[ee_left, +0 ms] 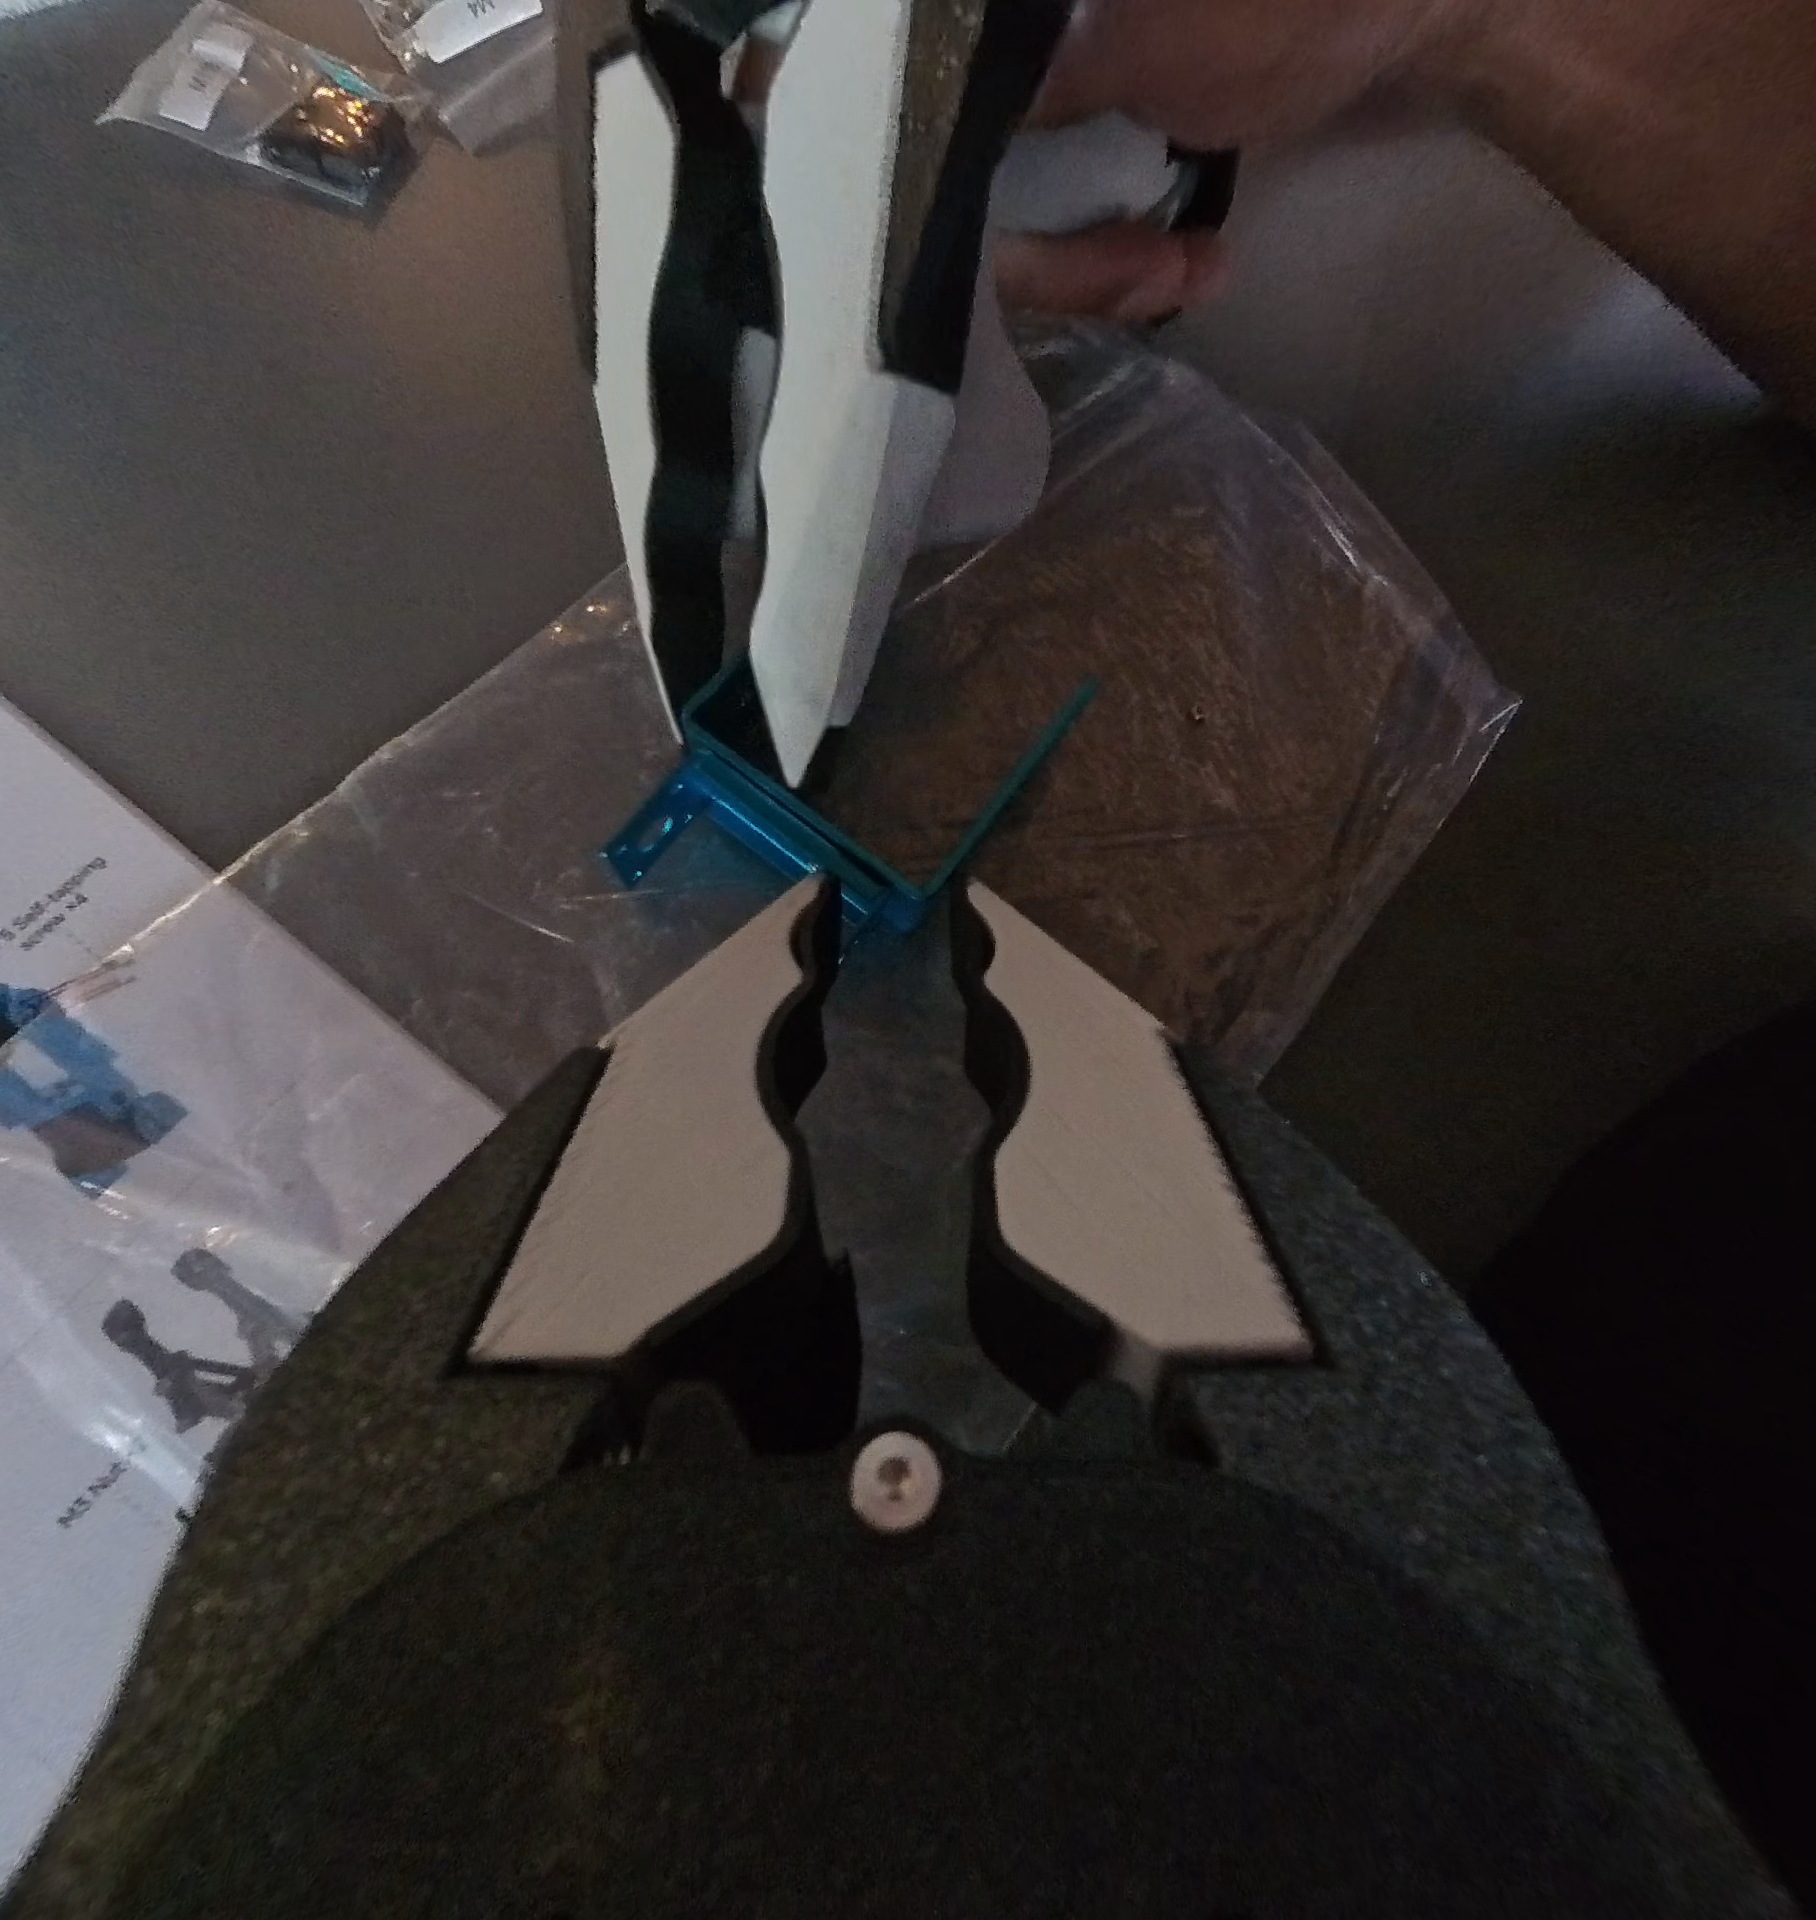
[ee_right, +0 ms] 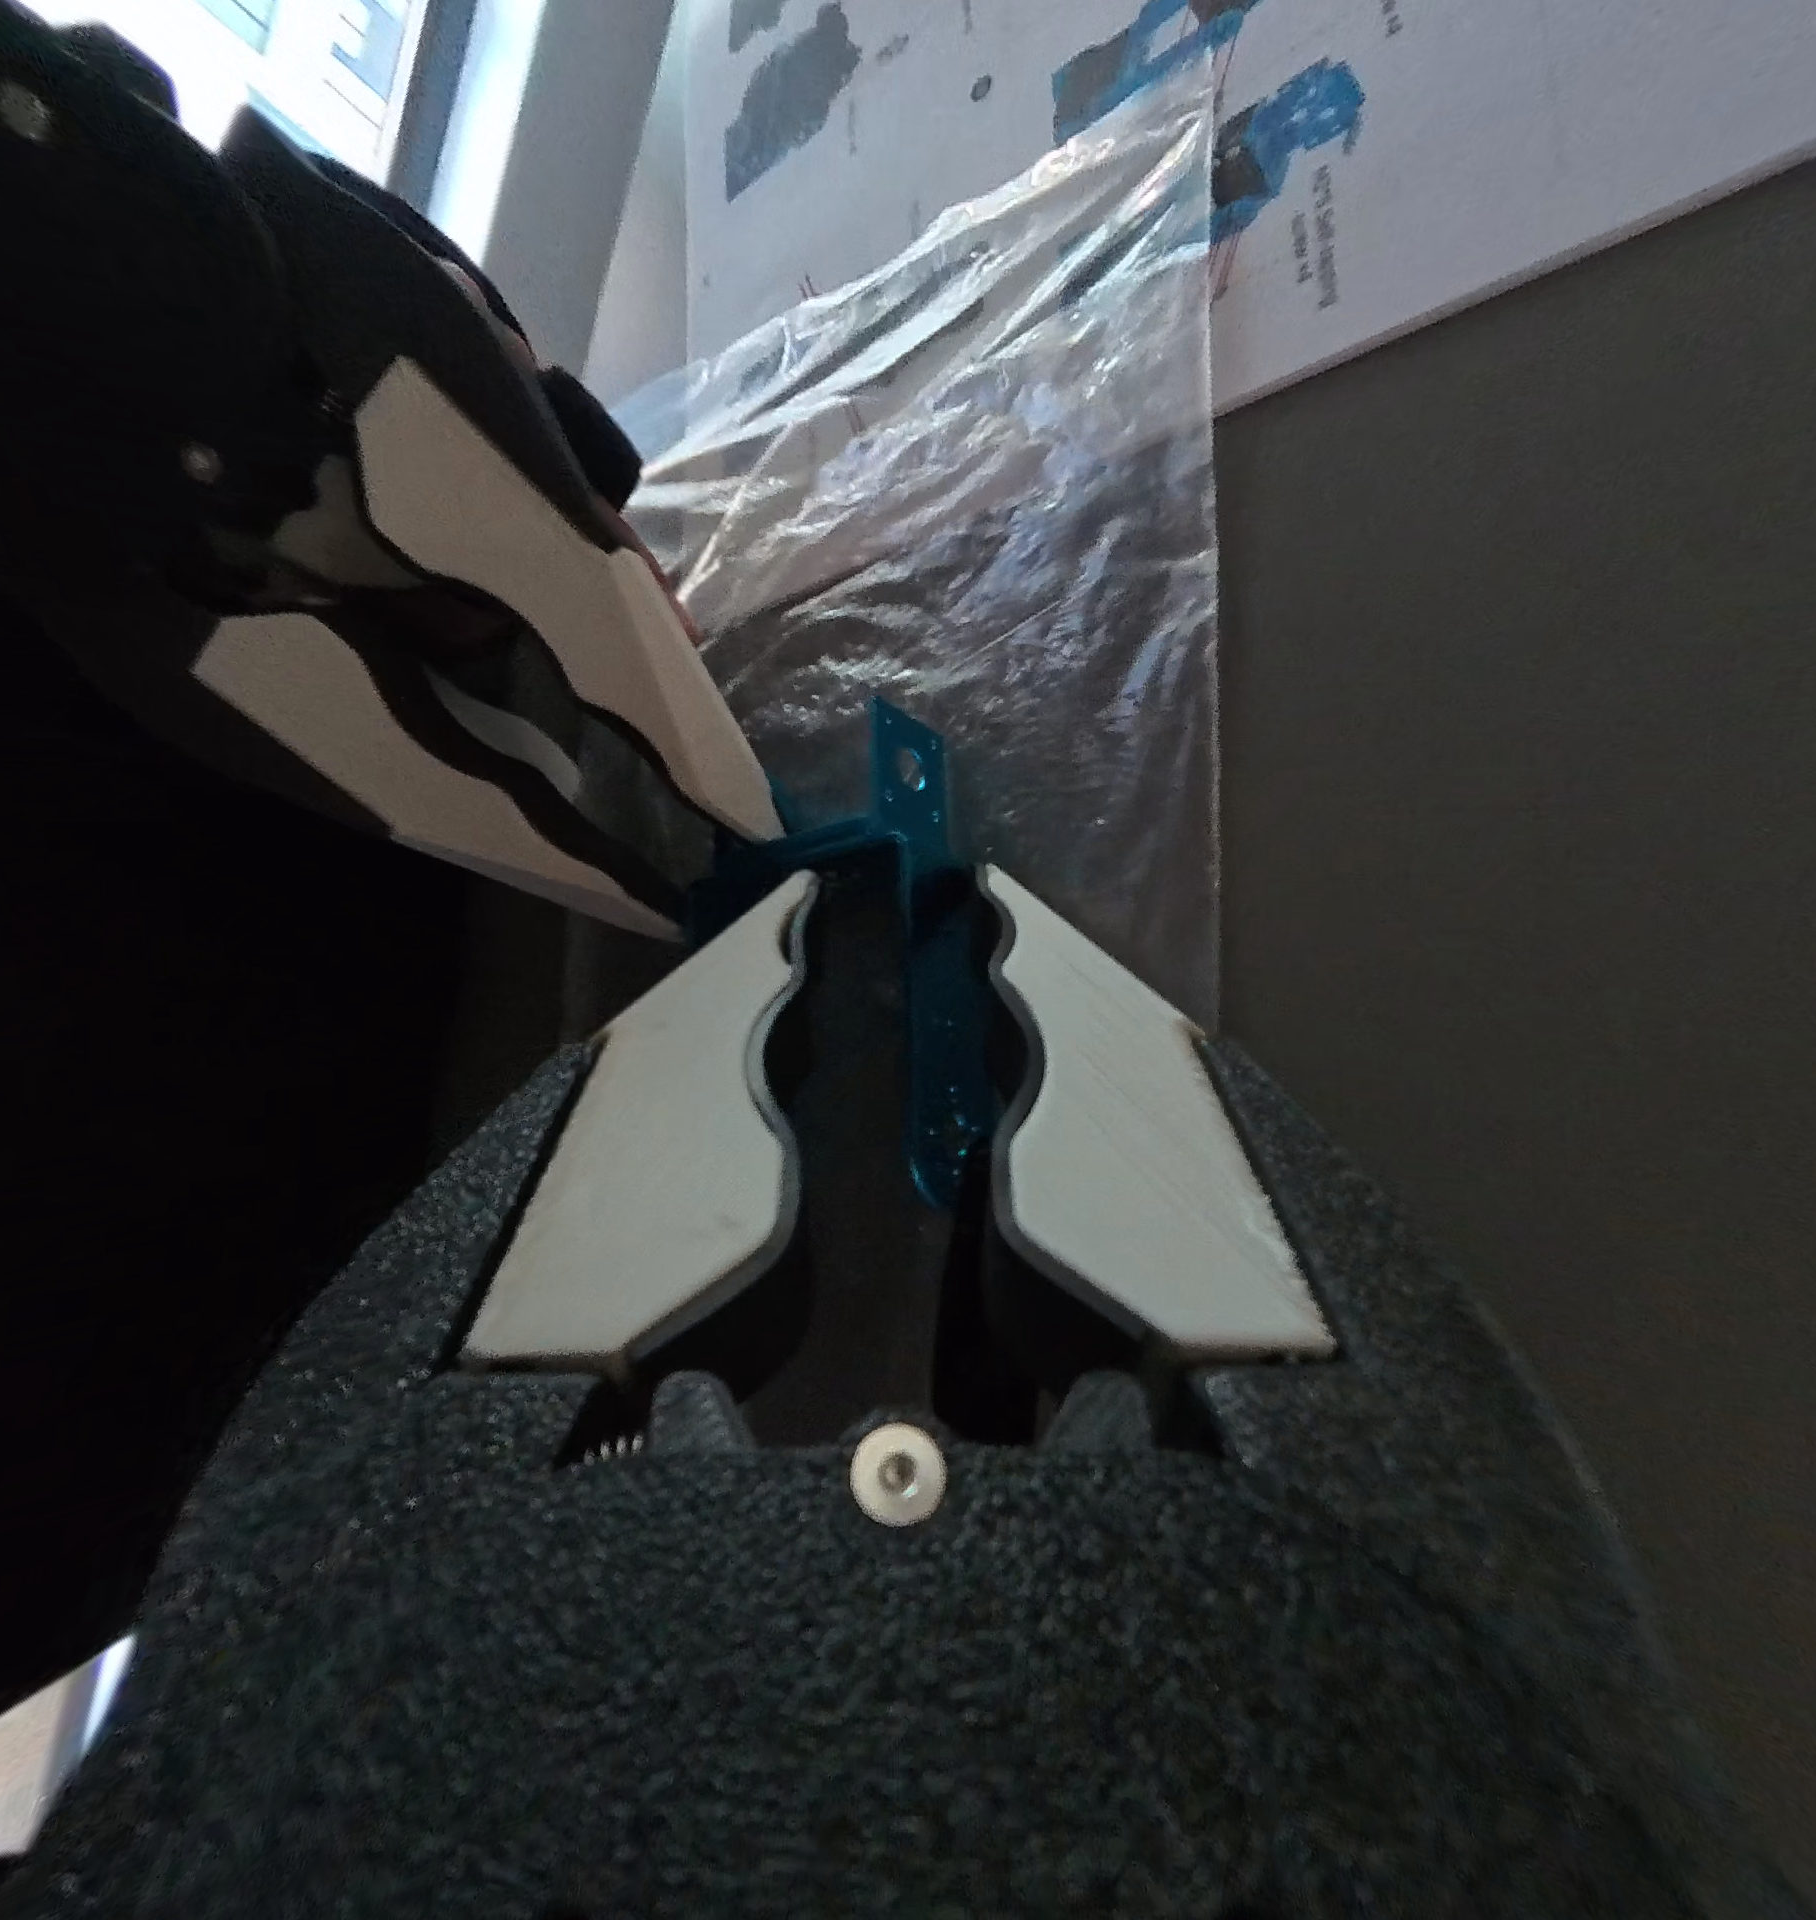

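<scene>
Left wrist view: both tools (ee_left: 888, 883) (ee_left: 732, 748) at blue bracket (ee_left: 779, 831).

Two hand-held grippers: left (ee_left: 888, 894), right (ee_right: 899, 883). One blue metal bracket (ee_left: 779, 821). One clear plastic bag (ee_left: 1247, 665). One printed sheet (ee_left: 83, 1091). Two small parts packets (ee_left: 260, 114).

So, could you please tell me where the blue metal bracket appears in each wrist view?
Left wrist view: blue metal bracket at centre, just beyond the left gripper.
Right wrist view: centre, between the right gripper fingers.
Shared landmark: clear plastic bag beneath and behind it.
</scene>
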A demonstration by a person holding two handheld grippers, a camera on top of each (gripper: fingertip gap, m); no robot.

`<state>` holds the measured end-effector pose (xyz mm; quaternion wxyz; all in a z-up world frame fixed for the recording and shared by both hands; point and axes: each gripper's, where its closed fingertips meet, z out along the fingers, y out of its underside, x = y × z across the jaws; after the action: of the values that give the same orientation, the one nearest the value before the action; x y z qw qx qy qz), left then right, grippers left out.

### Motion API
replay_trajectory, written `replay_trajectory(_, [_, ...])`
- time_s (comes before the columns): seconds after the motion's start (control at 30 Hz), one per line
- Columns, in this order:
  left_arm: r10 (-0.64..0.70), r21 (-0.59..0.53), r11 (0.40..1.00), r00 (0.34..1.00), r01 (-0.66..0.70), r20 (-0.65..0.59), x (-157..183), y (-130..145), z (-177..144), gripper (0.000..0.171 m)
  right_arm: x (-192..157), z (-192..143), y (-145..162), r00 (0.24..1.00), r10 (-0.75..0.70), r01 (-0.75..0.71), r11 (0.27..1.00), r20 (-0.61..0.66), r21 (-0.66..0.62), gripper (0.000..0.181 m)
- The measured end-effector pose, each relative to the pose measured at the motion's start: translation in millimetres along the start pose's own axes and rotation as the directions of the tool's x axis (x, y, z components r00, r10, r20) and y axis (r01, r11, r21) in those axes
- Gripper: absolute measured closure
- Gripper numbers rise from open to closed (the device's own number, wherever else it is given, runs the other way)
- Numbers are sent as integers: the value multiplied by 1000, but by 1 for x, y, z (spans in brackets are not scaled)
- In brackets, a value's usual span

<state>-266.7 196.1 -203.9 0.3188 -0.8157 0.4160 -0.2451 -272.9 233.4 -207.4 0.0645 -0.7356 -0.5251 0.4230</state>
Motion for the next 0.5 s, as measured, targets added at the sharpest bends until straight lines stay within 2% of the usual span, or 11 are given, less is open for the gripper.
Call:
replay_trajectory(0.13, [6, -1, 1000, 1000, -6, 5, 0, 0, 0, 152, 1, 0, -1, 1000, 0, 0, 1000, -25, -13, 155])
replay_trajectory(0.17, [4, 0, 1000, 1000, -4, 0, 0, 0, 0, 152, 5, -1, -2, 999, 21, -21, 1000, -32, -2, 168])
replay_trajectory(0.2, [3, 2, 1000, 1000, -3, 4, -1, 0, 0, 152, 6, -1, -2, 999, 31, -30, 1000, -18, 6, 168])
replay_trajectory(0.27, [3, 0, 1000, 1000, -3, 1, 0, 0, 0, 152, 5, 0, -1, 999, 43, -43, 999, 11, 12, 166])
replay_trajectory(0.4, [0, 0, 1000, 1000, 0, 0, 0, 1, 0, 152, -3, 0, -1, 1000, 16, -16, 1000, 26, 4, 148])
replay_trajectory(0.5, [3, 0, 1000, 1000, -3, 1, 1, 1, 0, 152, 0, 1, 0, 1000, 6, -6, 1000, -8, -7, 153])
